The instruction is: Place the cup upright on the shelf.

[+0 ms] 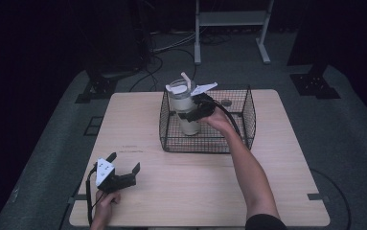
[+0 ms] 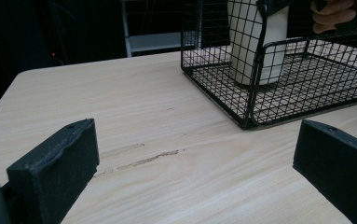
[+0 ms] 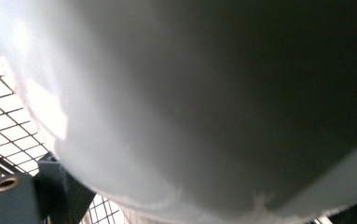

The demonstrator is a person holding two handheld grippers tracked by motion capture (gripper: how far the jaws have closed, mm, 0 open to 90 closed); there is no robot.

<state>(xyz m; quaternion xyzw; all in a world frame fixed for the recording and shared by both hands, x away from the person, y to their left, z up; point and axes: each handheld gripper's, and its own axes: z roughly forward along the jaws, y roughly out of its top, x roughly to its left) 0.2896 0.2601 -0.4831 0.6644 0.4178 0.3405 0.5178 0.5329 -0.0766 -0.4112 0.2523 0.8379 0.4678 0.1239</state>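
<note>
A white tumbler (image 1: pixel 183 103) with a clear lid and a straw stands upright inside a black wire basket (image 1: pixel 201 143) at the back middle of the wooden table (image 1: pixel 195 191). My right gripper (image 1: pixel 187 115) reaches over the basket's right side and is shut on the tumbler's body. In the right gripper view the tumbler (image 3: pixel 190 102) sits very close. My left gripper (image 1: pixel 125 160) rests near the table's front left corner, open, with nothing in it. The left gripper view has the basket (image 2: pixel 250 70), the tumbler (image 2: pixel 255 42) and the other hand (image 2: pixel 334 14) ahead.
A small dark round object (image 1: pixel 226 102) lies on the table behind the basket. A metal stand (image 1: pixel 231 28) and cables are on the floor beyond the table. Bare wood stretches between the left gripper and the basket.
</note>
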